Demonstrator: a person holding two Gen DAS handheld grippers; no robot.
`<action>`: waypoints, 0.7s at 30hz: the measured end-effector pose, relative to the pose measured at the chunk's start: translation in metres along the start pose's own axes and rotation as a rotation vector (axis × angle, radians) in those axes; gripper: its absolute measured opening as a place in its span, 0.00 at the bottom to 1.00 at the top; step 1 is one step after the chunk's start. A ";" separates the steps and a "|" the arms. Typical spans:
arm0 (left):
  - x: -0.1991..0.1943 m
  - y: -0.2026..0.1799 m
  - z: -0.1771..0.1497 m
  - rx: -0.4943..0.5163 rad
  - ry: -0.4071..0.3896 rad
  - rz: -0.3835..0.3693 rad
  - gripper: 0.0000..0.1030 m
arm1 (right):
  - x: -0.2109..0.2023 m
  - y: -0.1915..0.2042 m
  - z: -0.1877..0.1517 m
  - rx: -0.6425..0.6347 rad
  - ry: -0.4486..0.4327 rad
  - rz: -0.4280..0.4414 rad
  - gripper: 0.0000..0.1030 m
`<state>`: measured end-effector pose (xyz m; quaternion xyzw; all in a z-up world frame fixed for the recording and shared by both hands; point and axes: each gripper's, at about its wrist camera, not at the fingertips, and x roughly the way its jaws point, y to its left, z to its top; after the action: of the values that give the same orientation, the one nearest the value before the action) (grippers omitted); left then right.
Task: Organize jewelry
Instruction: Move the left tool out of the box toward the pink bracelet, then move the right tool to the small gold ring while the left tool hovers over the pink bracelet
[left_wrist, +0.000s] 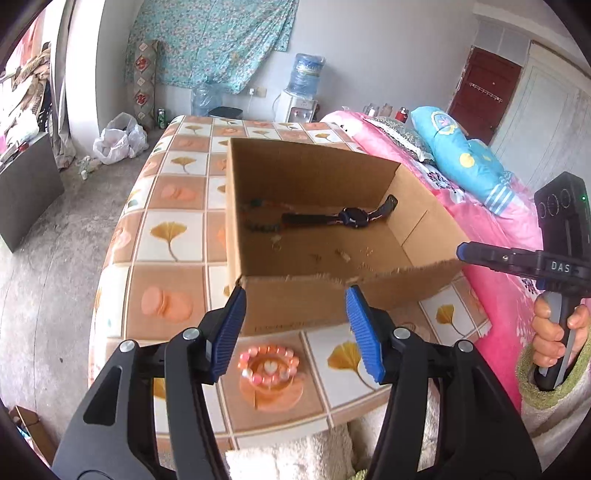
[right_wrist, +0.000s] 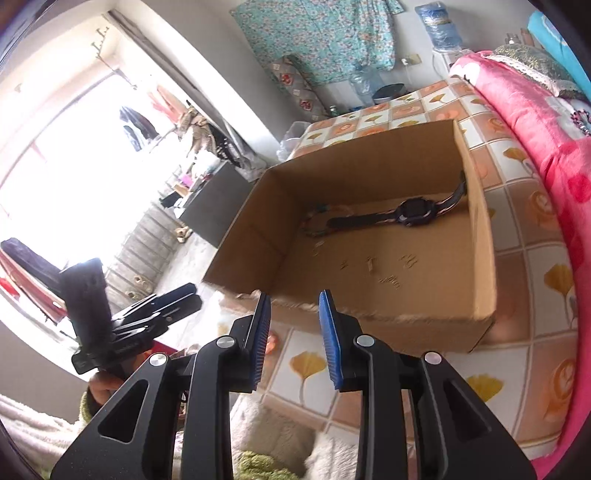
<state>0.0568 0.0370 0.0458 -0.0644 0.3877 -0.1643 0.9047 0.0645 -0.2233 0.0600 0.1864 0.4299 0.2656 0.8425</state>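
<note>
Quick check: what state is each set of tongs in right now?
Left tongs: open, holding nothing.
Right tongs: open, holding nothing.

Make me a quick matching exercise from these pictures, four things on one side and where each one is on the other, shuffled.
Things:
1. watch
2. pink bead bracelet
3. water bottle
4. blue pillow

Places:
A. on the pink blanket
B. inside the cardboard box
C. on the white dispenser by the far wall
D. on the tiled cloth in front of the box

Pairs: 1-B, 2-D, 3-C, 4-A
</note>
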 end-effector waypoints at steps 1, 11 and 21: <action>0.000 0.001 -0.005 -0.001 -0.001 -0.007 0.55 | 0.001 0.005 -0.005 -0.008 0.004 0.010 0.30; 0.043 -0.016 -0.057 0.074 0.105 0.039 0.55 | 0.045 0.014 -0.035 0.016 0.139 -0.130 0.33; 0.081 -0.014 -0.056 0.106 0.176 0.116 0.40 | 0.054 0.008 -0.050 0.041 0.172 -0.173 0.33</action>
<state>0.0648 -0.0037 -0.0443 0.0208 0.4595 -0.1370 0.8773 0.0476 -0.1795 0.0023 0.1426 0.5204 0.1982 0.8183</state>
